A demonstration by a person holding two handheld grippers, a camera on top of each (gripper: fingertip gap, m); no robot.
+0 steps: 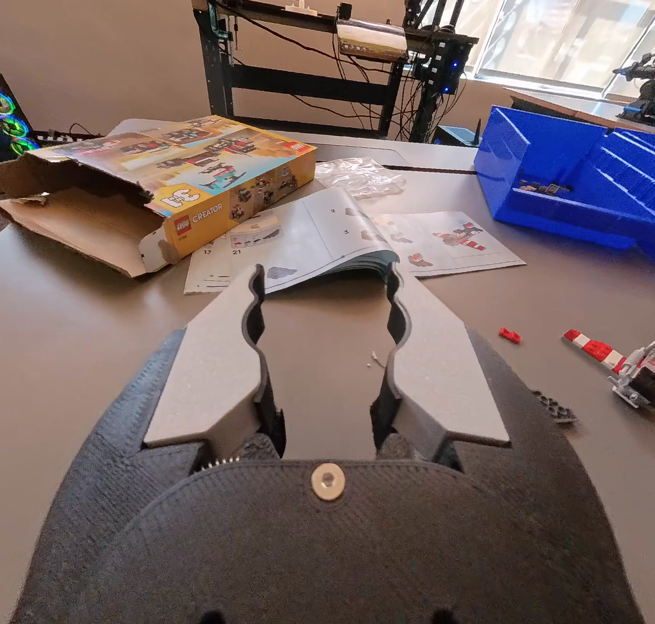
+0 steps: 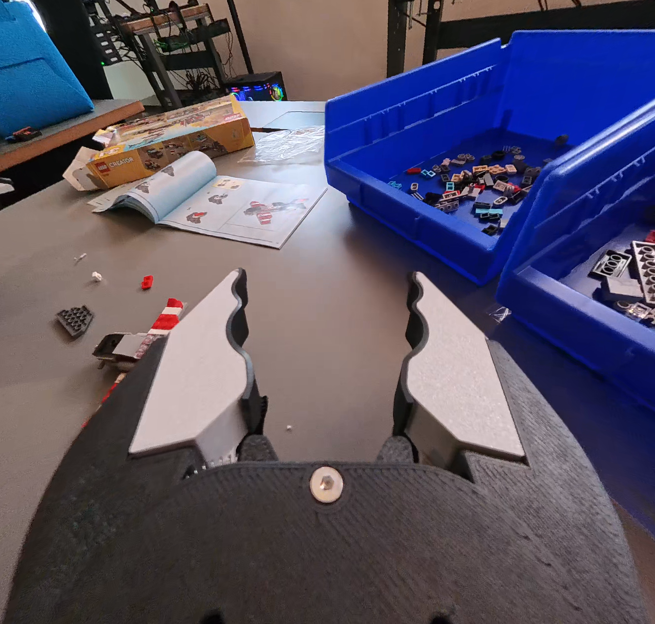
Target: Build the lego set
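My left gripper [image 1: 326, 277] is open and empty above the grey table, pointing at the open instruction booklet [image 1: 319, 242]. My right gripper [image 2: 328, 281] is open and empty, to the right of the partly built red, white and grey plane model [image 2: 141, 337]. The model also shows at the right edge of the left wrist view [image 1: 616, 369]. A small red piece [image 2: 146, 282] and a dark grey wedge plate [image 2: 74, 320] lie loose beside it. A blue bin [image 2: 418, 217] holds several small loose pieces [image 2: 475, 185]. A second blue bin [image 2: 553, 327] holds larger plates.
The torn yellow set box [image 1: 198, 195] lies at the back left behind the booklet. A crumpled clear plastic bag [image 1: 358, 176] lies behind the booklet. Tiny white bits [image 2: 95, 276] lie on the table. A black metal rack with cables [image 1: 319, 75] stands beyond the table.
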